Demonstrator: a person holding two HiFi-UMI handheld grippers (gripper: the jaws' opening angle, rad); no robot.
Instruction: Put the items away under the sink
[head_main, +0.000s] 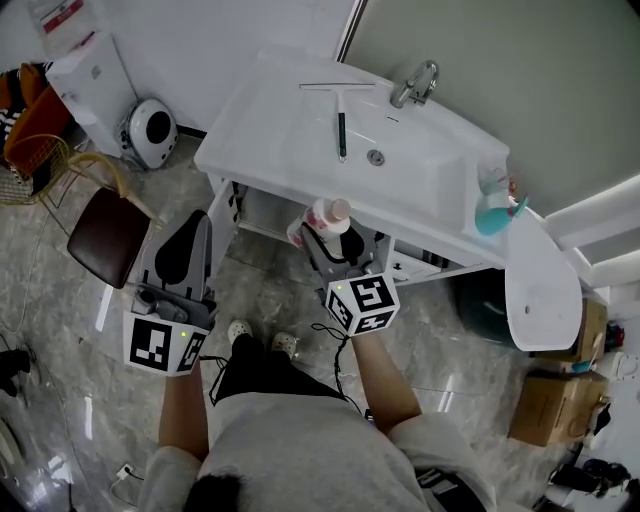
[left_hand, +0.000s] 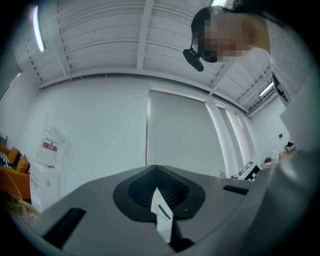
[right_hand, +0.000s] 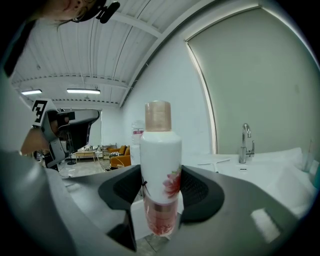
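A white bottle (head_main: 322, 217) with a pink cap and a flower print stands upright between the jaws of my right gripper (head_main: 326, 234), which is shut on it. It hangs just in front of the white sink counter (head_main: 290, 150), over the open space under the counter (head_main: 268, 215). The right gripper view shows the bottle (right_hand: 160, 165) pinched at its lower half by both black pads of the right gripper (right_hand: 161, 192). My left gripper (head_main: 188, 228) is further left, off the counter's corner, jaws together and empty. In its own view the left gripper (left_hand: 157, 197) faces a white wall.
A squeegee (head_main: 341, 125) lies in the basin near the faucet (head_main: 415, 85). A teal container (head_main: 492, 212) sits on the counter's right end. A brown stool (head_main: 108, 235) stands at left, a dark bin (head_main: 485, 305) and cardboard boxes (head_main: 555, 405) at right.
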